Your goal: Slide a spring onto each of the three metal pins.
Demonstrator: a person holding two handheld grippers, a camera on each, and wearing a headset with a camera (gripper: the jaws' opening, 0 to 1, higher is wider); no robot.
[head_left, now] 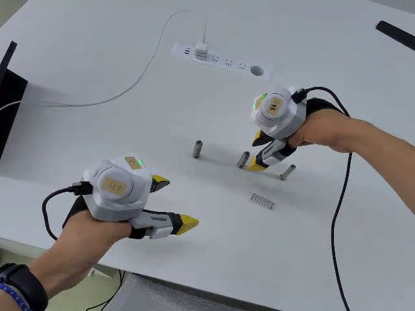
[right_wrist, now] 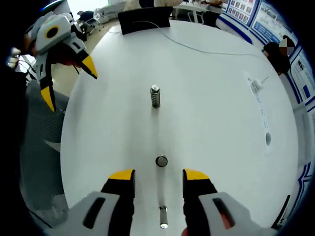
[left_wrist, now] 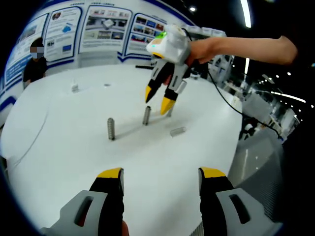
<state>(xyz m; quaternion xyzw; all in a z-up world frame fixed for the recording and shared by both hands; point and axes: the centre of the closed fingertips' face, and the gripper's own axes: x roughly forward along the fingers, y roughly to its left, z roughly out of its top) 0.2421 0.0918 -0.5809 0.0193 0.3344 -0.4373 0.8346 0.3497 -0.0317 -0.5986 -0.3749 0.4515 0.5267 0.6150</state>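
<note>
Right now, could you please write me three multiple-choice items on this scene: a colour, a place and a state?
1. The right tongs' tips are: A red; B yellow; C blue.
2. The loose spring lies: A on the table; B on the power strip; C in the right tongs.
3. The left tongs are: A open; B shut on the spring; C shut, empty.
Key: 1 B, yellow shows on both tips. 2 A, it lies flat on bare tabletop. 3 A, a wide gap shows between the jaws.
</note>
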